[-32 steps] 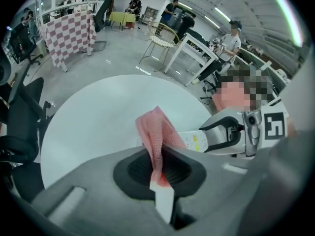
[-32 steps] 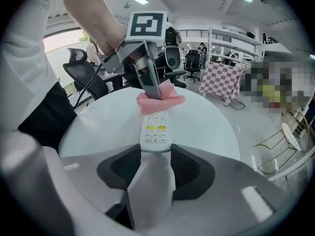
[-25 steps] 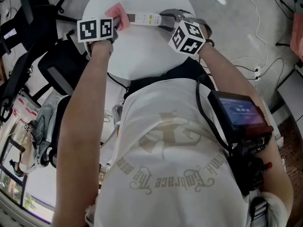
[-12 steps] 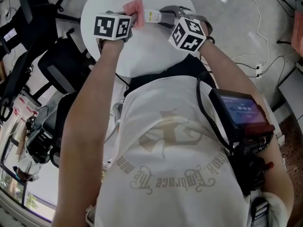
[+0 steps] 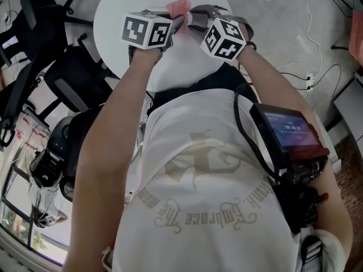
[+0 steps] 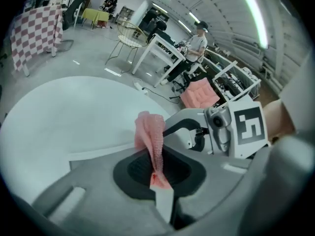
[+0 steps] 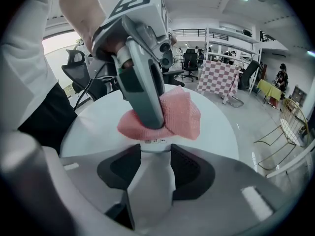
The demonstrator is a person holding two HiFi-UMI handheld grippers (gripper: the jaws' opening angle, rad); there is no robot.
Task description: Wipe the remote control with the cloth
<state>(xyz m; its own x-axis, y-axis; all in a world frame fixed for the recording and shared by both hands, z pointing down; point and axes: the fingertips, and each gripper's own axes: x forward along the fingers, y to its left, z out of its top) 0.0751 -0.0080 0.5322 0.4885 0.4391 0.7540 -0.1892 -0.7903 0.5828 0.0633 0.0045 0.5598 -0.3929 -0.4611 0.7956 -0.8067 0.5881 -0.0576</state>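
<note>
My right gripper [image 7: 156, 162] is shut on the near end of the white remote control [image 7: 153, 173], holding it out over the round white table [image 7: 98, 119]. A pink cloth [image 7: 179, 113] is draped over the remote just beyond the right jaws. My left gripper [image 6: 155, 170] is shut on the cloth [image 6: 151, 136], and one of its fingers [image 7: 142, 82] presses the cloth onto the remote. In the head view both grippers meet at the table's near side, with the cloth [image 5: 179, 5] bunched between the left gripper [image 5: 174, 20] and the right gripper [image 5: 195, 19]. There the remote is hidden.
Black office chairs [image 5: 68, 81] stand left of the table [image 5: 122, 4]. Cables [image 5: 309, 81] lie on the floor to the right. A person stands by distant desks [image 6: 197, 41]. A checkered cloth [image 7: 221, 77] hangs beyond the table.
The left gripper has slid the cloth to the right along the remote, up to the right gripper. The remote's buttons, visible before, are now covered. The right gripper has stayed put.
</note>
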